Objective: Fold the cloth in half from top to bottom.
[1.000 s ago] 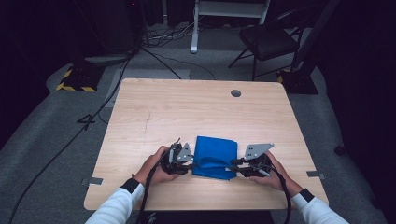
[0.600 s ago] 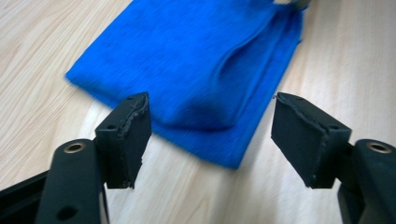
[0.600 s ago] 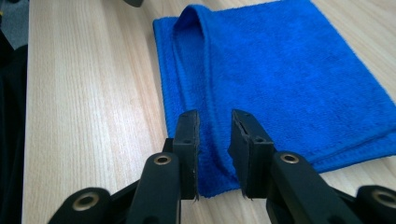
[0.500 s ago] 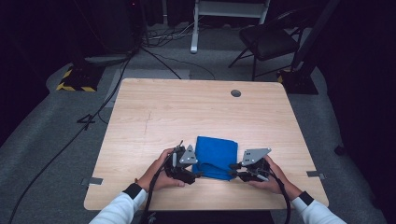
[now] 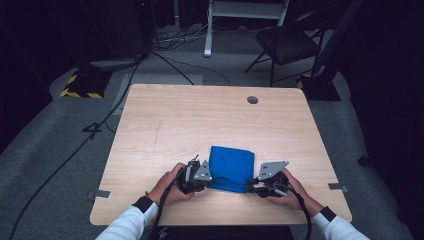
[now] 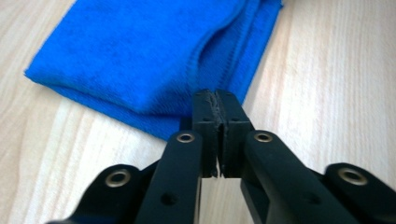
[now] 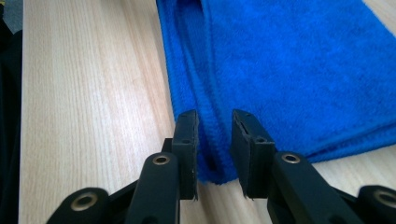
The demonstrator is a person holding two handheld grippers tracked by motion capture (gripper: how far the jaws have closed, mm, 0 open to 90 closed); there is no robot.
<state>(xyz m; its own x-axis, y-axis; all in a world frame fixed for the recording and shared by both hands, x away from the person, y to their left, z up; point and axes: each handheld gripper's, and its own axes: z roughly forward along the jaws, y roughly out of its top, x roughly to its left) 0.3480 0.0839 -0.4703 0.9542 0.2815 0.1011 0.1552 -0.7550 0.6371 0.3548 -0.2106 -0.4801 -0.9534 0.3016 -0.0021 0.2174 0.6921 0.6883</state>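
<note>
Gripping a folded blue cloth near the table's near edge: right gripper pinches the cloth's corner fold; left gripper has just snapped closed, apparently empty, beside the other edge. Soft, light, limp fabric; best taken at hemmed corners.

A dark recording studio or lab: a lone wooden bench on grey carpet, floor cables, hazard-taped stand base, and a chair.

Folded blue towel lies flat near the table's front edge.
</note>
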